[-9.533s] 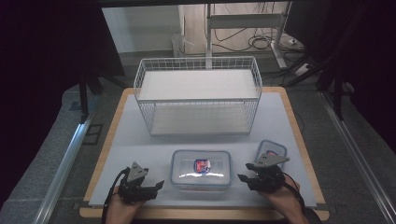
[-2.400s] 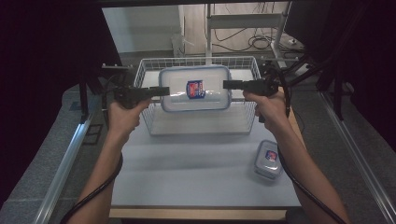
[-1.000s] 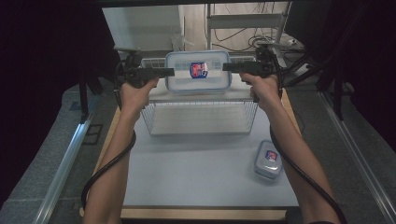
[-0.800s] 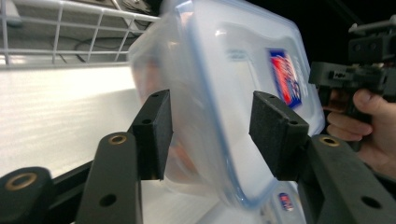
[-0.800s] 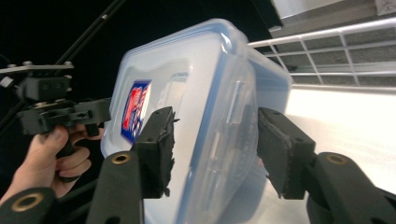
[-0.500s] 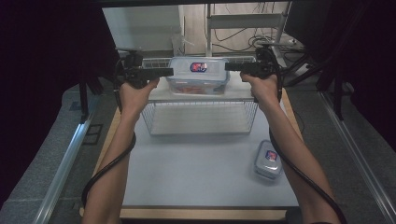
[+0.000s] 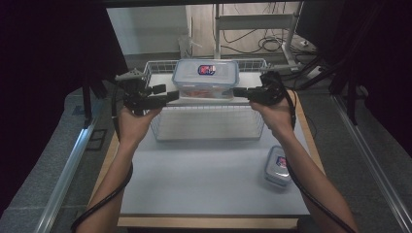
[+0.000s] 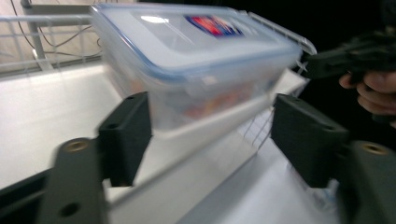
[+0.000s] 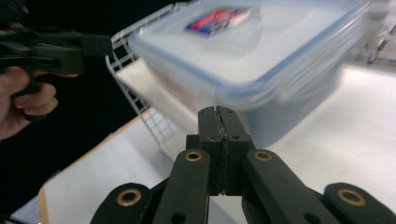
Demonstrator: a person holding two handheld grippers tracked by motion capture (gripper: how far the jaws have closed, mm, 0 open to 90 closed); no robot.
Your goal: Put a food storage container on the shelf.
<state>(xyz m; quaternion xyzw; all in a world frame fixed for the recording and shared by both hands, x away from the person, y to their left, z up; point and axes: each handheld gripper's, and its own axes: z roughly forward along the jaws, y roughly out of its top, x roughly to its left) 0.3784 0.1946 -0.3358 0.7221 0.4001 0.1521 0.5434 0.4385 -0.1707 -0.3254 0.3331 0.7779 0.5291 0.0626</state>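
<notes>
1. I am working at the far end of the table [image 7: 204, 194], where the wire basket [image 7: 209, 121] is standing. The large container [image 7: 206, 77] is resting on the white shelf [image 7: 243, 80] on top of the basket, lid up and label facing the ceiling.

2. I am judging the placement of this container as essentially complete: it is sitting level on the shelf, and neither tool is bearing its weight.

3. I am holding the left gripper [image 8: 210, 135] with its jaws spread wide apart. The container's near short end is lying just ahead of them, between their lines but not touched by either pad [image 8: 126, 135].

4. I am holding the right gripper [image 9: 219, 116] with its jaws pressed fully together and nothing between them. Its tip is pointing at the container's opposite short end, just beside the wall; I cannot tell whether it is touching.

5. In the high view, the left gripper [image 7: 167, 95] and the right gripper [image 7: 240, 91] are flanking the container, one at each short end.

6. The small container [image 7: 278, 165] is lying on the table near its right edge, well apart from both grippers. I am judging it as the remaining item to handle, along with clearing both tools from the shelf.
</notes>
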